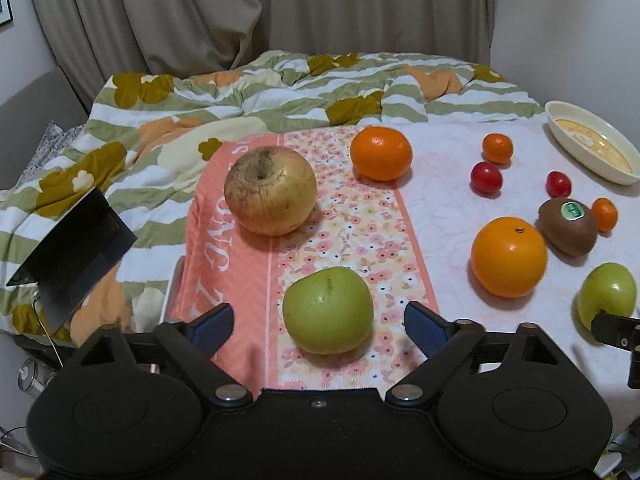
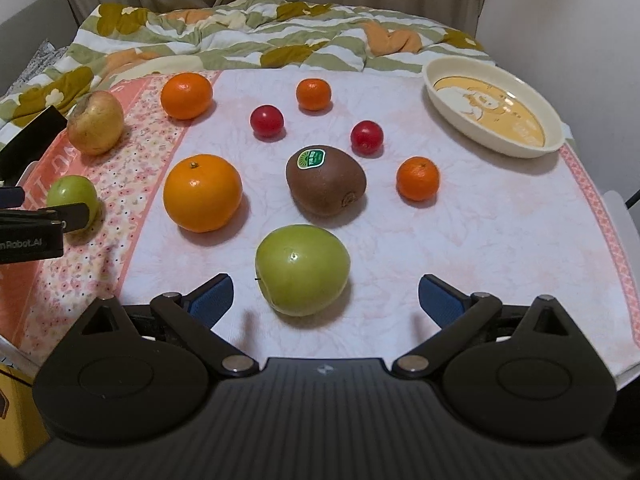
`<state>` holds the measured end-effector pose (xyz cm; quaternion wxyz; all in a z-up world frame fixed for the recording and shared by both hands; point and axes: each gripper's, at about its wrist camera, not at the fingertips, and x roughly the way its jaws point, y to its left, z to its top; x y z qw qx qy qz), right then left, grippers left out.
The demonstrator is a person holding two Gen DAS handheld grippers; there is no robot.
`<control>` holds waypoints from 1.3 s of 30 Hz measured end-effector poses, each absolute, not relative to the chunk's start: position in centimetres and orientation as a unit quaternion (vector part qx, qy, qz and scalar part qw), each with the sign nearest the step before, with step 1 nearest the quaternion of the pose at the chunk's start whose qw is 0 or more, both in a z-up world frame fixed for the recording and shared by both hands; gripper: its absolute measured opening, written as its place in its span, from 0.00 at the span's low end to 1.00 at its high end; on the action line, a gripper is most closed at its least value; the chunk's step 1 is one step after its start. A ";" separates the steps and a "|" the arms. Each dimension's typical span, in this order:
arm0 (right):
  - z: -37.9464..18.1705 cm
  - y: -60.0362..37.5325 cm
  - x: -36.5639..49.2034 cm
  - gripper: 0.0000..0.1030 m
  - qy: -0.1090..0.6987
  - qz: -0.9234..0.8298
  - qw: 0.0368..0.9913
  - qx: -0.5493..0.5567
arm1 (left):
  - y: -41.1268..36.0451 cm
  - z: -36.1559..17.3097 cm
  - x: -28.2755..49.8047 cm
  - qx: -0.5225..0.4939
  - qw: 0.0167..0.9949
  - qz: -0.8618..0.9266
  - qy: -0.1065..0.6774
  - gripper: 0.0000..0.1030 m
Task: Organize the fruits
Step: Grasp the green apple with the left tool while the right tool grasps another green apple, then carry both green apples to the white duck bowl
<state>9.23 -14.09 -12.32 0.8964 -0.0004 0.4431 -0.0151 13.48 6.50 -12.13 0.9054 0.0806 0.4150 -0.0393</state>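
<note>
I'm hovering both grippers, left and right, wide open and holding nothing, each framing a green apple. The dish is sitting empty (nothing sorted yet), fruit scattered near it.

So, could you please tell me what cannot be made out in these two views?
- Left wrist view: the near green apple is partly hidden by the right tongs.
- Right wrist view: the far green apple is partly hidden by a left tongs finger.
- Kiwi sticker text: too small.
</note>
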 end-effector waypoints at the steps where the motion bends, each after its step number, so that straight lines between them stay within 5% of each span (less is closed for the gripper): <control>1: -12.4 -14.1 9.4 1.00 0.442 -0.012 0.897 0.002 | 6.5 -12.4 13.8 0.079 0.904 -0.039 0.419 0.80; 4: -12.8 -14.0 9.9 1.00 0.444 -0.005 0.896 0.003 | 6.5 -12.8 14.3 0.073 0.902 -0.035 0.425 0.77; 9: -13.3 -13.9 10.5 1.00 0.449 0.003 0.894 0.003 | 6.7 -13.3 15.0 0.056 0.897 -0.044 0.436 0.57; 21: -13.5 -13.5 11.2 0.82 0.450 0.015 0.893 -0.001 | 6.9 -13.2 13.9 0.061 0.898 -0.052 0.434 0.56; 24: -13.7 -13.4 11.0 0.70 0.451 0.015 0.892 -0.005 | 6.9 -13.1 13.4 0.059 0.898 -0.054 0.433 0.56; 39: -10.0 -16.2 9.0 0.70 0.427 0.031 0.904 0.013 | 3.4 -8.7 10.3 0.061 0.912 -0.065 0.401 0.56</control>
